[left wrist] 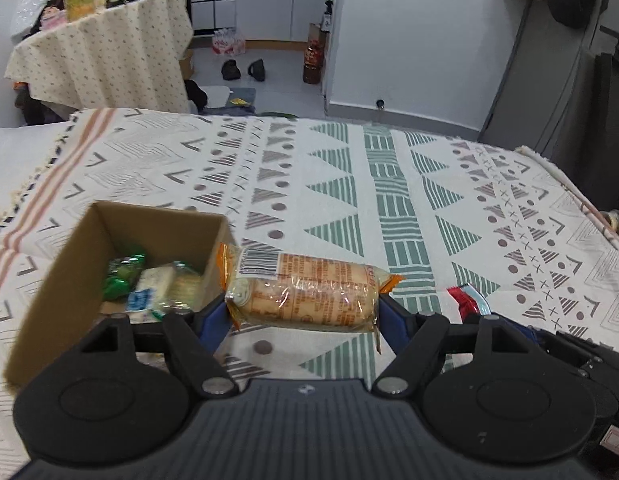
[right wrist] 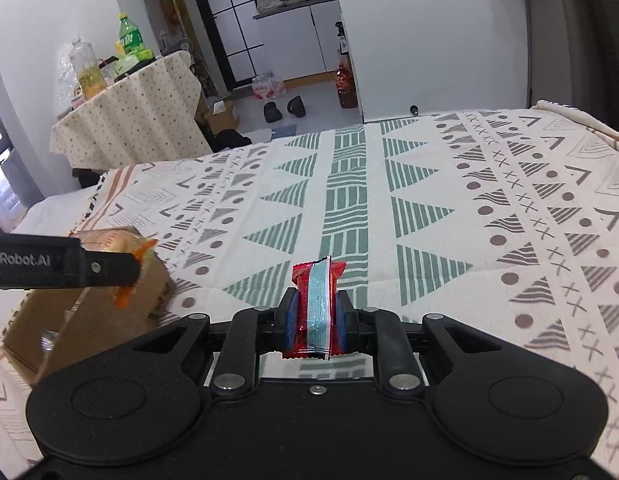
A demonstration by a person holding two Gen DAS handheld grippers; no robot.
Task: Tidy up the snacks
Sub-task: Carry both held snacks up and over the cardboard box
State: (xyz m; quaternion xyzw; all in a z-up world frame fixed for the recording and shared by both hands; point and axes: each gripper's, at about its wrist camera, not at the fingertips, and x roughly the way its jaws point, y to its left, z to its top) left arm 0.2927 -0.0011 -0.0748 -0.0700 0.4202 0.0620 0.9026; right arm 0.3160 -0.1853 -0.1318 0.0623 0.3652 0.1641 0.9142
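Biscuit pack [left wrist: 303, 294] is clamped crosswise in left gripper [left wrist: 303, 312], cardboard box [left wrist: 49, 300] just to its left. Red snack packet [right wrist: 316, 312] is pinched upright in right gripper [right wrist: 316, 320].

the box [right wrist: 89, 312] runs off the right wrist view's left edge, partly behind the left gripper [right wrist: 137, 268]; the print on the red packet [left wrist: 467, 300] is perhaps too blurred to read.

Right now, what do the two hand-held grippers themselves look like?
Both are matte black plastic. Each has two round side housings, angled linkage arms with silver pivot pins, and blue pads on the fingers. The left hand-held gripper has a ribbed dark grey base. The right hand-held gripper looks the same. White lettering marks the left one's side.
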